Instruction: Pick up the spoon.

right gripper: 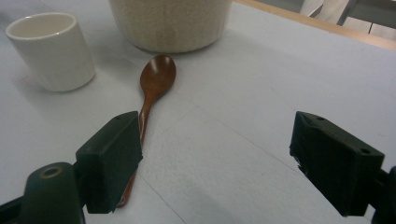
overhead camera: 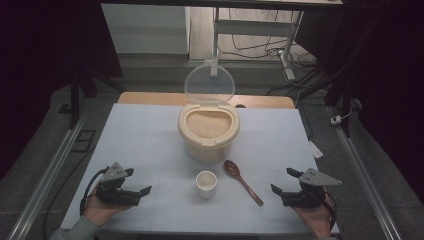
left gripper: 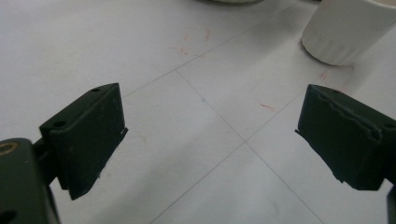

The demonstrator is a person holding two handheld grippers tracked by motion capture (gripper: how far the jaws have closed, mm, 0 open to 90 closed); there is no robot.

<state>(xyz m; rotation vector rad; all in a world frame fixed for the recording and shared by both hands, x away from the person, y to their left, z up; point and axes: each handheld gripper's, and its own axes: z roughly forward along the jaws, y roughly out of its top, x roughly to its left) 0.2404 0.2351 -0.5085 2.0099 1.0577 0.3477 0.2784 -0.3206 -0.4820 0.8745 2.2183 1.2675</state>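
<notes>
Both claws rest spread and empty near the bench's front edge, left claw (overhead camera: 134,183) and right claw (overhead camera: 283,181). The spoon (overhead camera: 243,182) lies flat between the cup (overhead camera: 206,184) and right claw; a shallow pinch could skid it into the cup or rice bin (overhead camera: 208,131).

- A beige rice container (overhead camera: 208,131) stands mid-table (overhead camera: 145,135), its clear lid (overhead camera: 209,83) raised.
- White cup (overhead camera: 205,183) and wooden spoon (overhead camera: 242,181) lie nearer the front edge.
- Left gripper (overhead camera: 135,181) and right gripper (overhead camera: 284,181) rest near the front corners, jaws apart and empty.
</notes>
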